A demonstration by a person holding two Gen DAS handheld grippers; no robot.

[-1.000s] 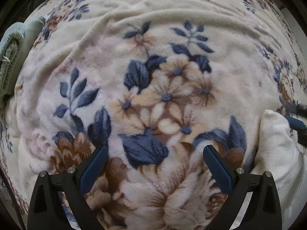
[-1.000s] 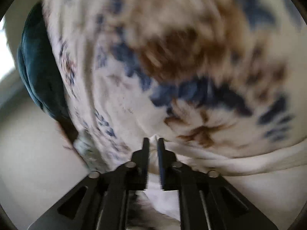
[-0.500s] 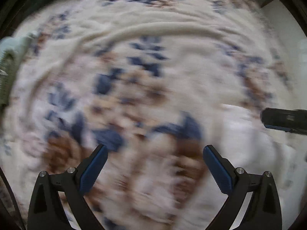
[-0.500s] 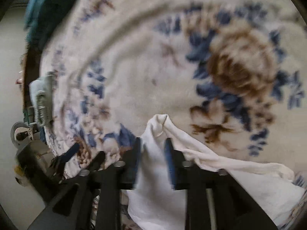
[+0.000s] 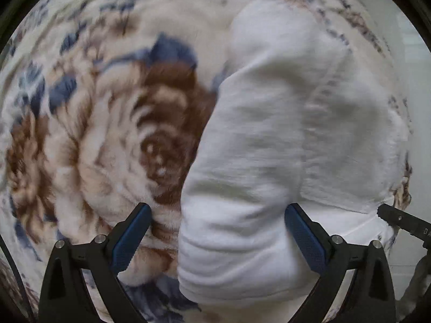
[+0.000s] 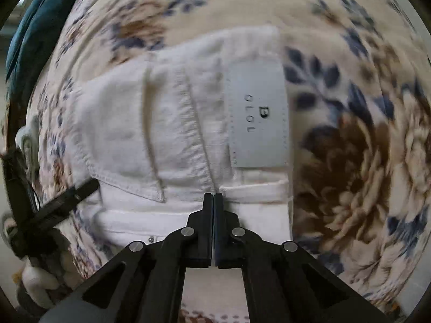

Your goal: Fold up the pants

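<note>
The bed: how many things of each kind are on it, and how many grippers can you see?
White pants: 1
Flowered blanket: 1
Dark teal cloth at the blanket's edge: 1
Hand-held grippers: 2, the left hand-held gripper and the right hand-held gripper
Total: 5

Black two-finger frames with silver screws; blue ribbed pads on the left gripper (image 5: pixel 215 238), plain black fingers on the right gripper (image 6: pixel 213 202).
</note>
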